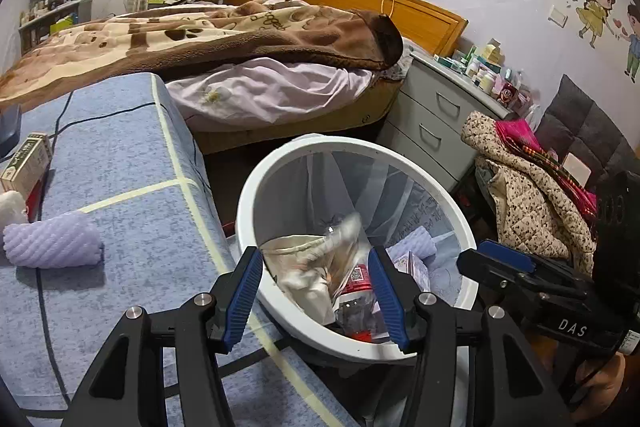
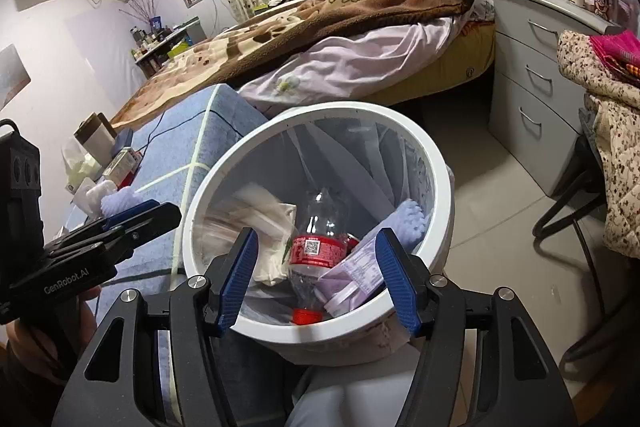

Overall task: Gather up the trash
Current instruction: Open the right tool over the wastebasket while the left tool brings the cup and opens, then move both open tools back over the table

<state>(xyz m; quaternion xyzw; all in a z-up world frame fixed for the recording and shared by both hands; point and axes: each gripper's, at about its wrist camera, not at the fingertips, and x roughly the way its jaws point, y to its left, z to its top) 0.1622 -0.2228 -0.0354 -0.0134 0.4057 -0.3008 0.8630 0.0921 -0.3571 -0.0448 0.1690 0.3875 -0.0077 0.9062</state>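
Note:
A white bin (image 1: 246, 203) (image 2: 438, 171) with a clear liner stands on the floor beside a blue-covered table (image 1: 132, 155) (image 2: 180, 139). Inside lie a clear bottle with a red label (image 2: 318, 247) (image 1: 358, 277), a crumpled cream bag (image 1: 298, 267) (image 2: 272, 259), a purple packet (image 2: 352, 275) and a lilac cloth (image 2: 408, 219). A blurred clear wrapper (image 1: 344, 229) shows in the bin, just beyond my left gripper's tips. My left gripper (image 1: 316, 297) hangs open over the bin's near rim, pads touching nothing. My right gripper (image 2: 318, 281) is open over the bin too, with nothing held.
On the table lie a lilac rolled towel (image 1: 52, 243), a green and white box (image 1: 26, 163), tissues (image 2: 80, 167) and a black cable. A bed (image 1: 240, 39) stands behind, grey drawers (image 2: 532, 75) to the right, and a chair draped with clothes (image 1: 532, 203).

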